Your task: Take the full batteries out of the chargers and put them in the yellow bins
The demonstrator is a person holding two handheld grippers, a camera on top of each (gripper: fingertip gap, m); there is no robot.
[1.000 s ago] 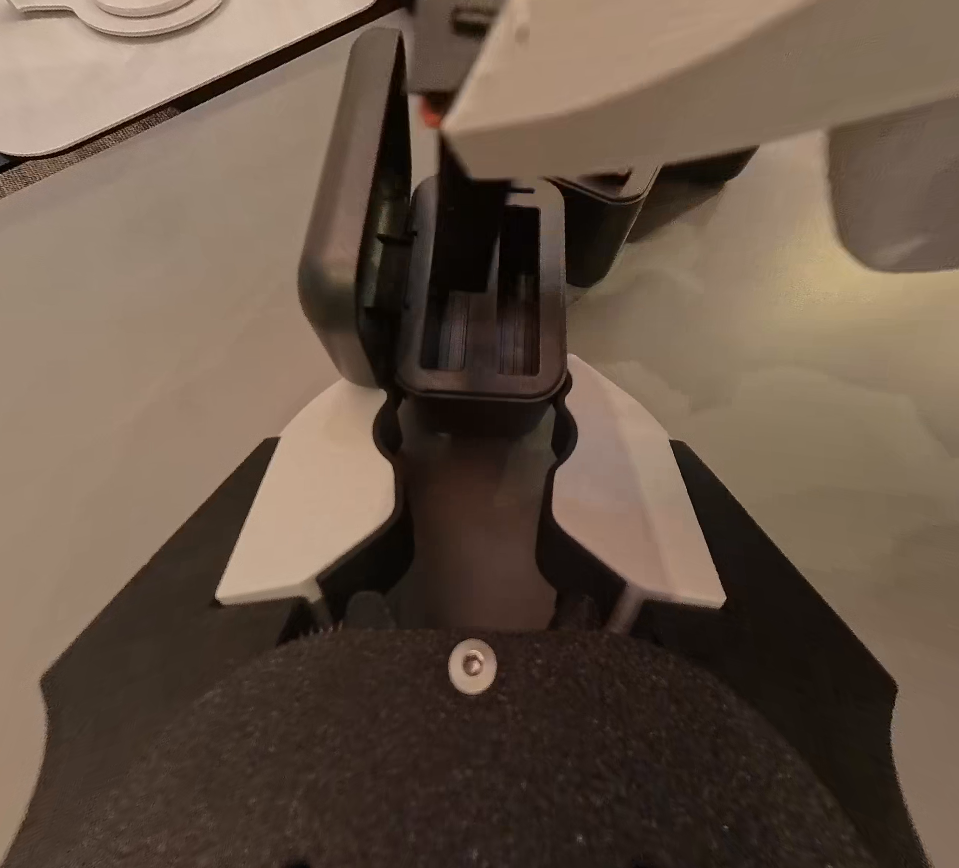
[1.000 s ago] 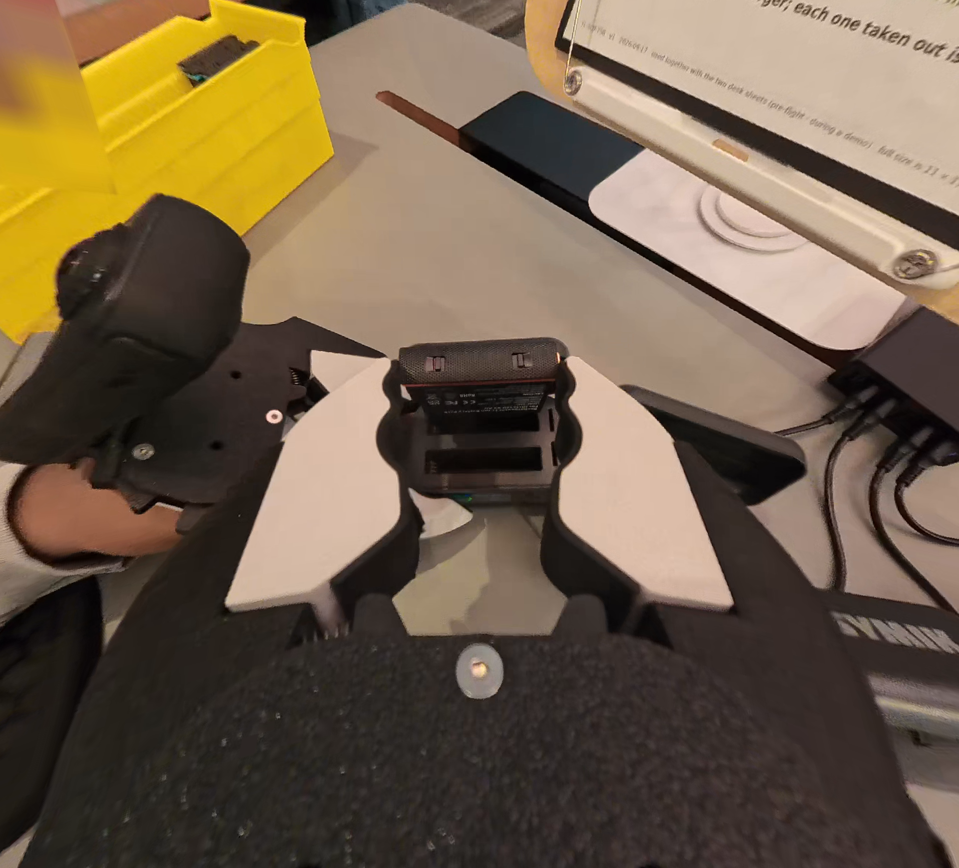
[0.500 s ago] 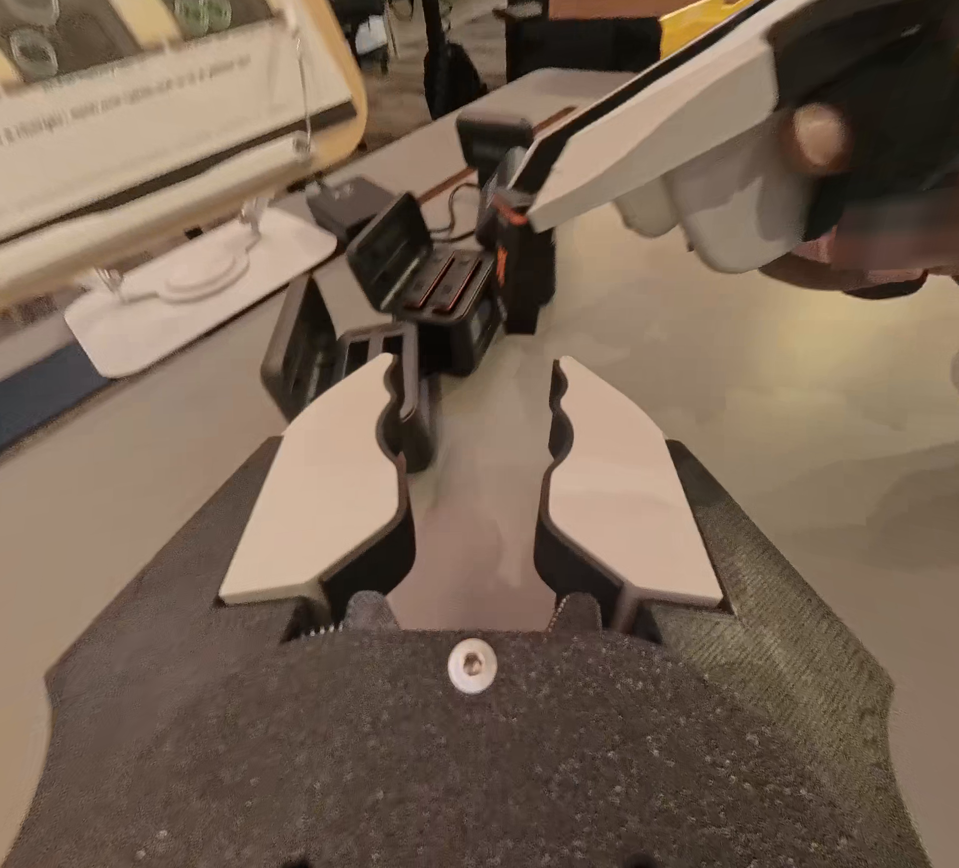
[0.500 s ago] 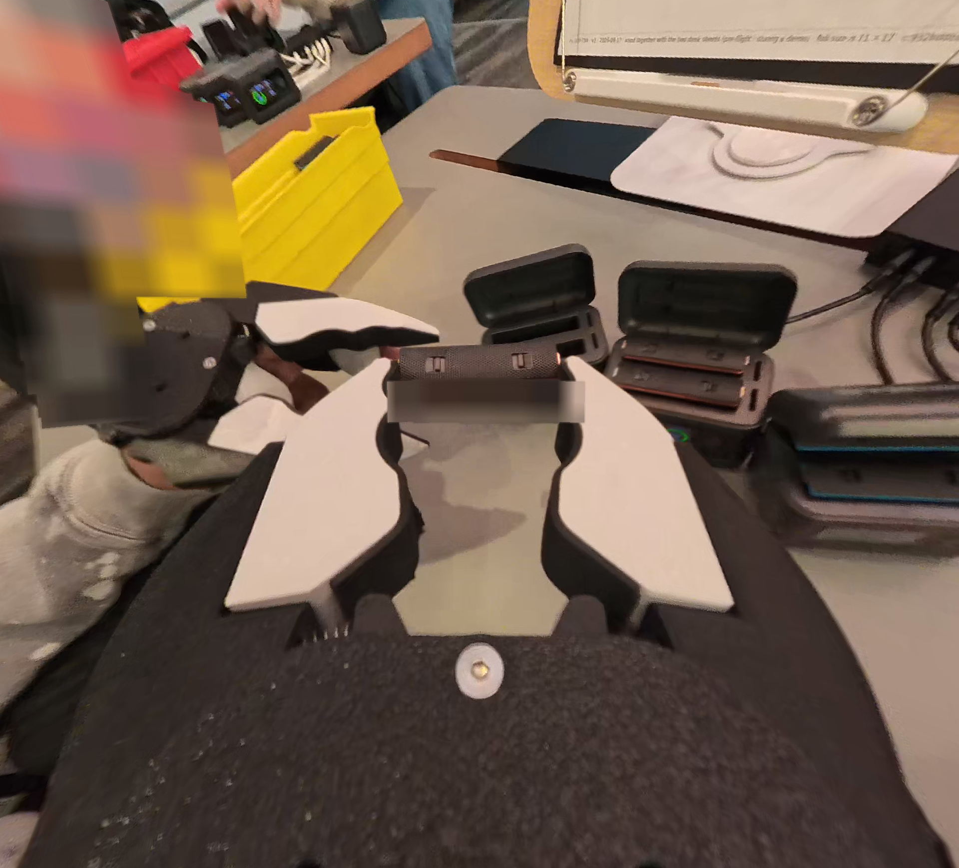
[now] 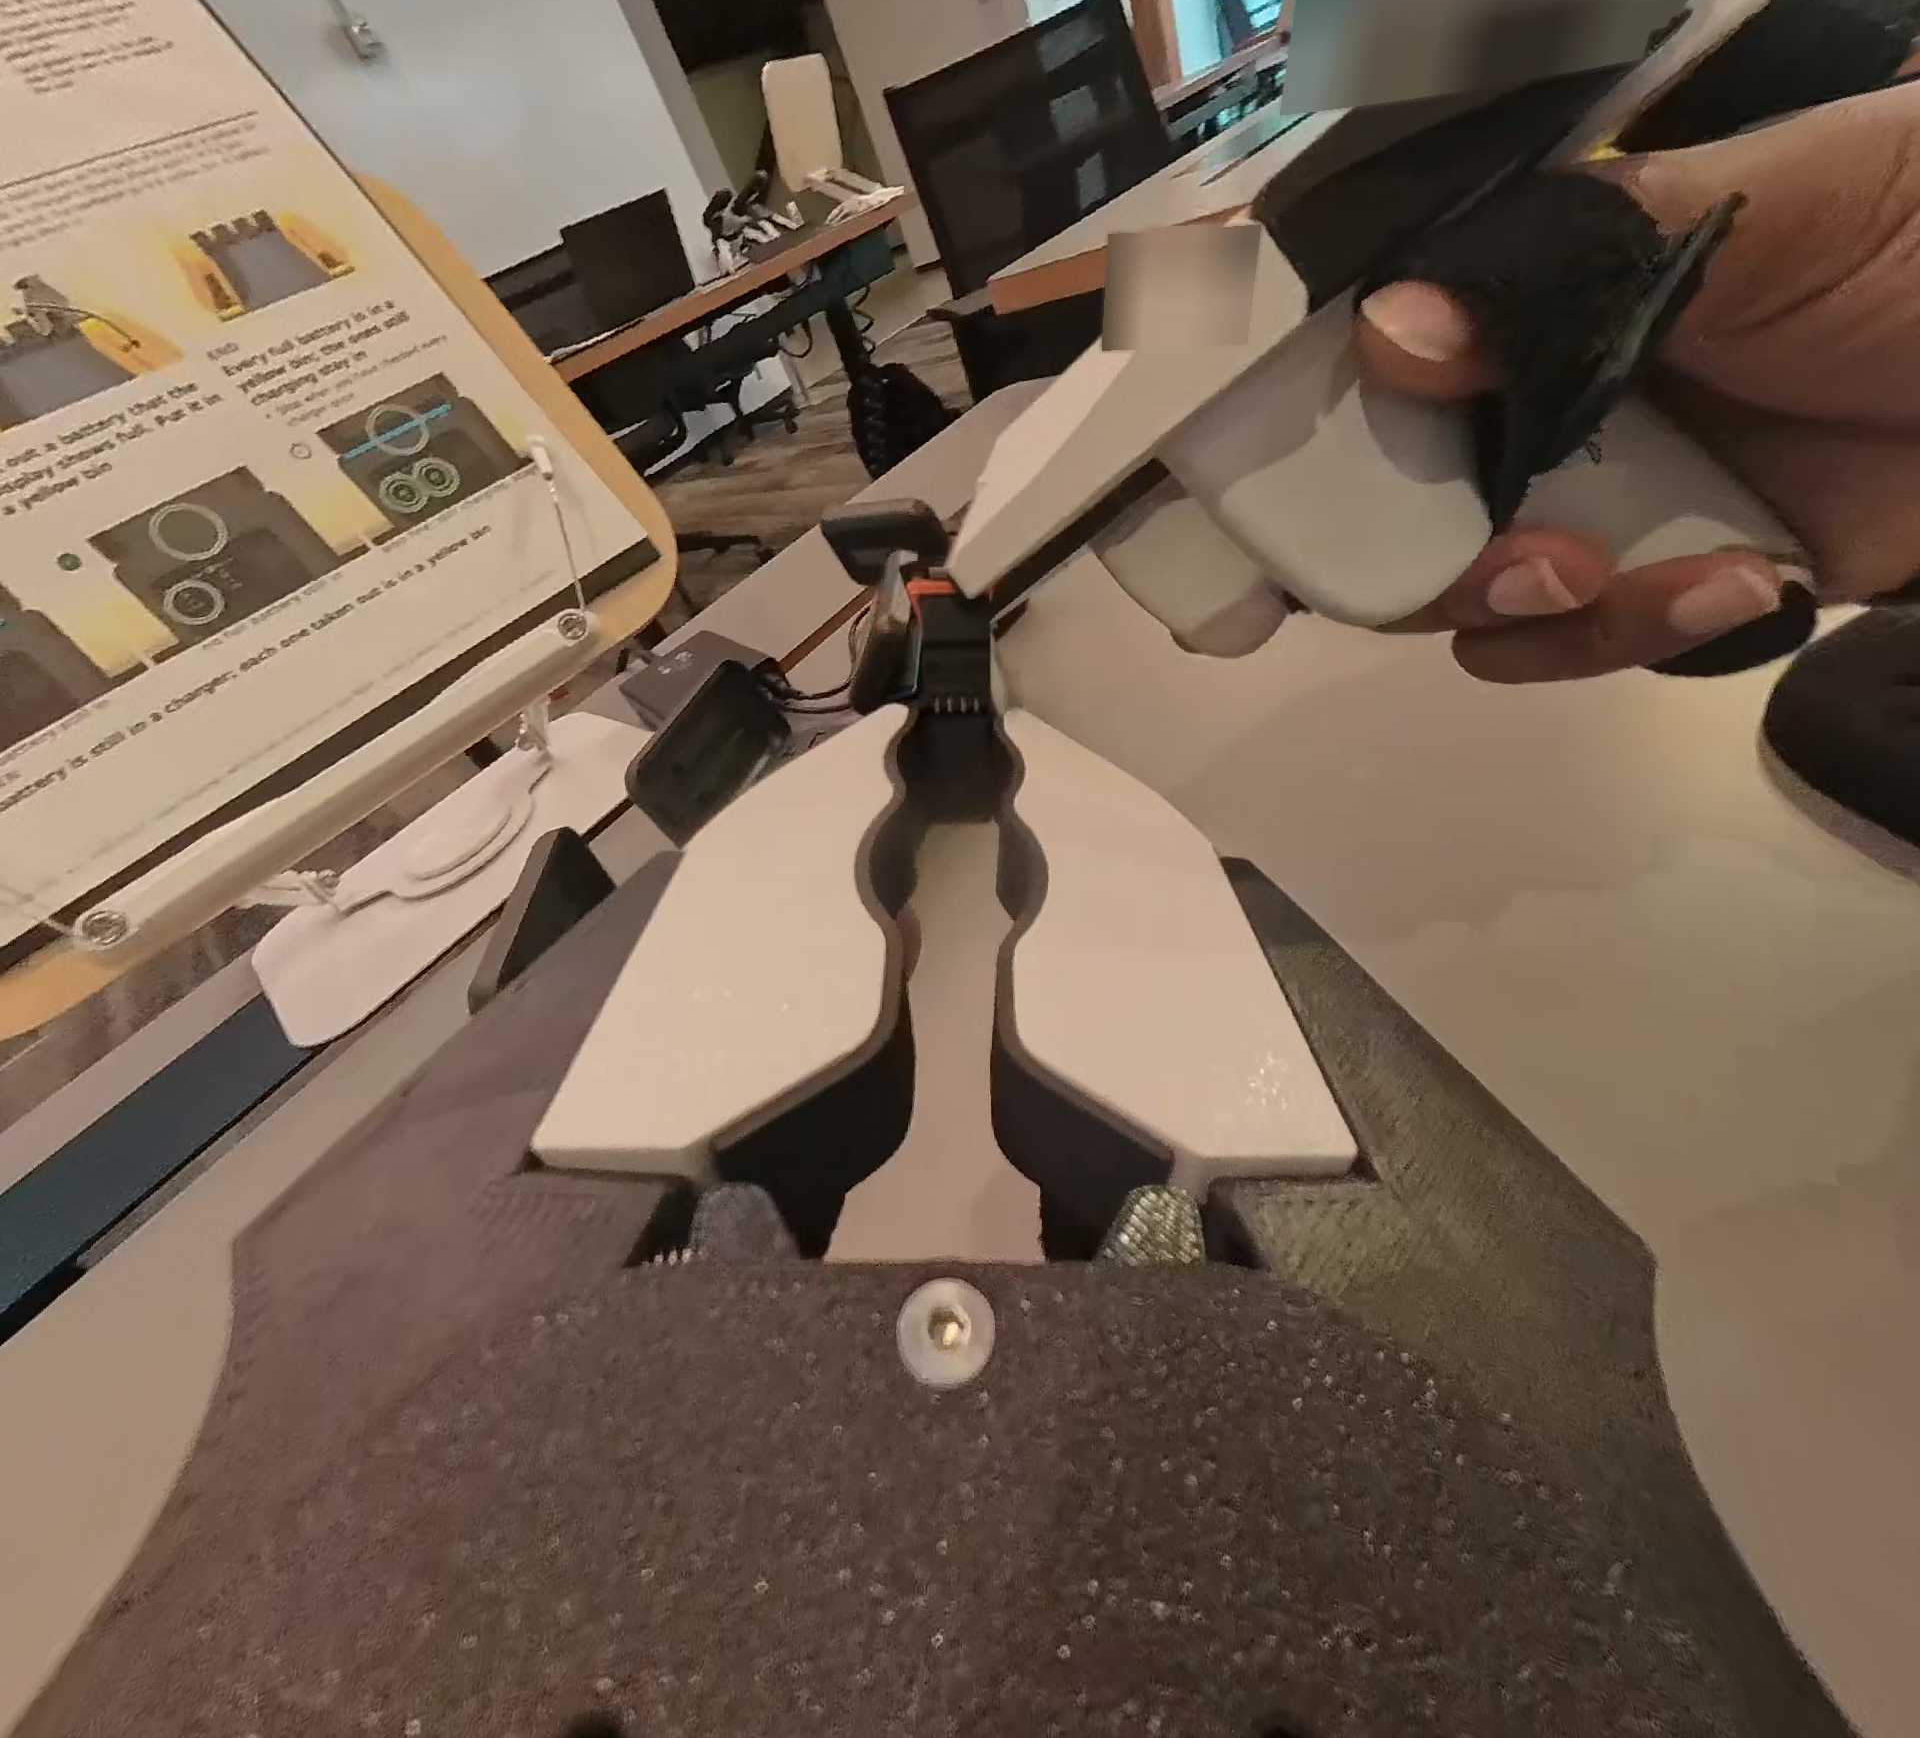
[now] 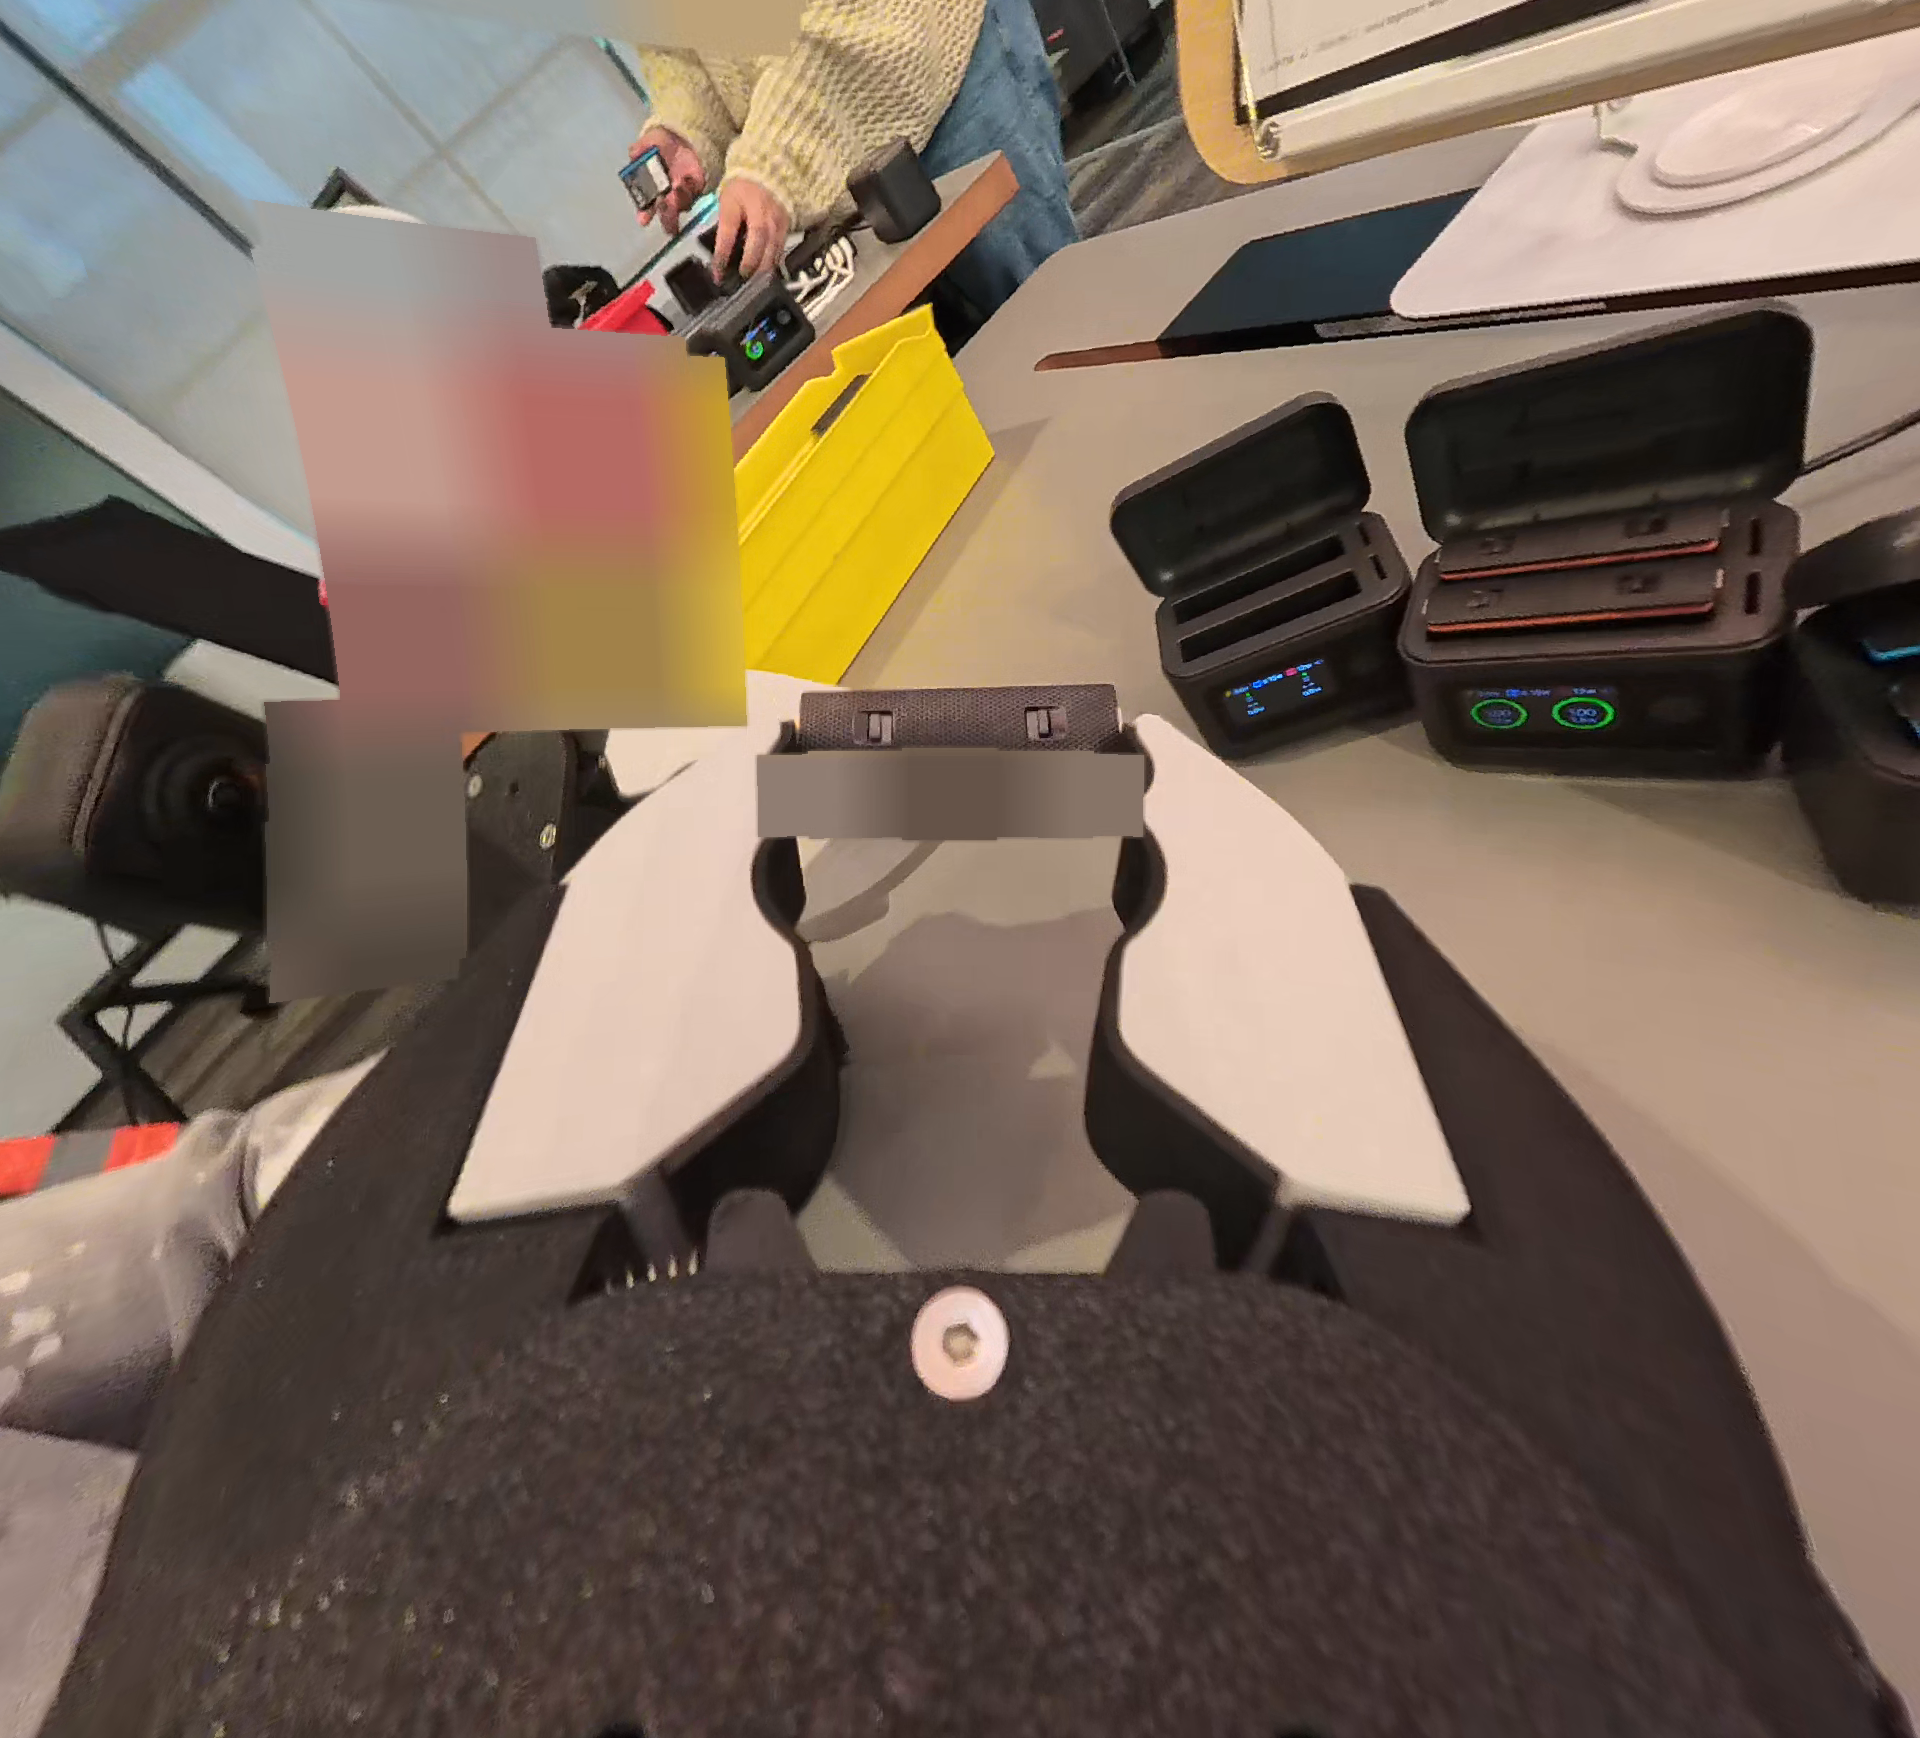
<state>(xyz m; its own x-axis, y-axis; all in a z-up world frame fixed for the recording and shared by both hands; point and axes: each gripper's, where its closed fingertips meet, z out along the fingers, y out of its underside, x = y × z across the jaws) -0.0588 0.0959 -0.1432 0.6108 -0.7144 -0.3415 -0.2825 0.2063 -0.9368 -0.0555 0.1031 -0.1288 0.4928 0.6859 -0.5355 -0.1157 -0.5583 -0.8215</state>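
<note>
Right gripper [image 6: 961,753] pinches one battery [image 6: 956,717] by its ends, lifted clear above the table [image 6: 1455,1013]; extraction done for this one, drop in a bin not yet made. Left gripper [image 5: 954,753]: fingers drawn close with a narrow gap; the battery sits right at their tips in the left view, but I cannot tell whether they touch it. Beyond, small charger [image 6: 1273,587]: lid up, both slots empty. Beside it, larger charger [image 6: 1600,618]: lid up, two batteries seated, two green rings lit on its display, so judged full and left to pull. A third charger [image 6: 1860,712] is cut off at the right edge, contents unclear. Farther left, yellow bin [image 6: 862,483]; its inside is hidden from here.
</note>
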